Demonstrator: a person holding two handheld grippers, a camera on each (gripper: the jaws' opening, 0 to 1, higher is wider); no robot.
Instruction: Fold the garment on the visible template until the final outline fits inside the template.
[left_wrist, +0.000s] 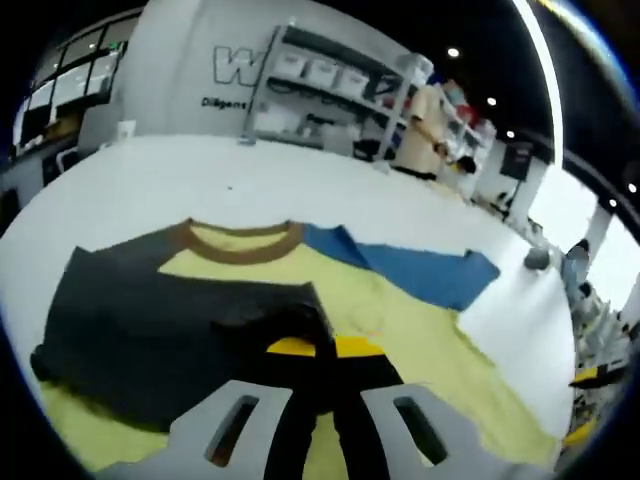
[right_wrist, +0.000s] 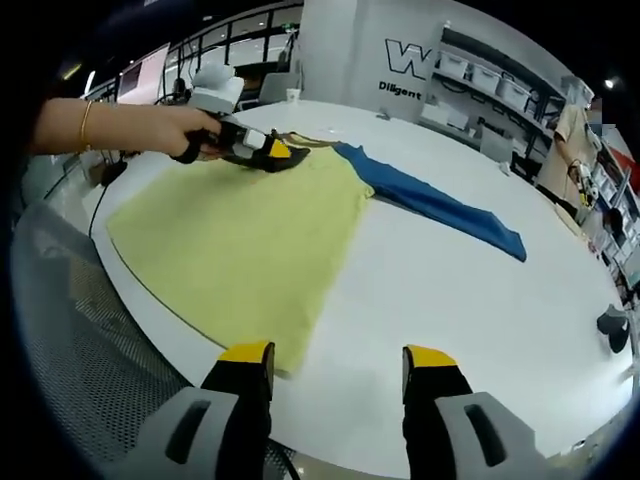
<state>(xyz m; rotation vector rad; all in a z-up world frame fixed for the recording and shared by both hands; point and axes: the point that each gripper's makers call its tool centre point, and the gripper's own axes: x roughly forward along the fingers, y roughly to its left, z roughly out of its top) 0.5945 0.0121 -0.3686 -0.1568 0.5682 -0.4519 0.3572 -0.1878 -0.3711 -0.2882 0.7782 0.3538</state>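
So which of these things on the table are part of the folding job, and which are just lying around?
Part of the job:
- yellow shirt with its blue sleeve and dark sleeve
- left gripper, shut on the dark sleeve
- right gripper, open

Just lying about:
- small grey object near the table's edge
- storage shelves behind

This looks like a lab or showroom-style workspace rather than a home. A large white table (right_wrist: 470, 290) takes up the middle, and at about one o'clock in the right gripper view metal shelving (right_wrist: 500, 85) carries rows of pale storage bins. Beside it, at twelve o'clock, a white wall (right_wrist: 350, 50) bears large printed lettering. Recessed ceiling spotlights (left_wrist: 453, 52) glow at one o'clock in the left gripper view.
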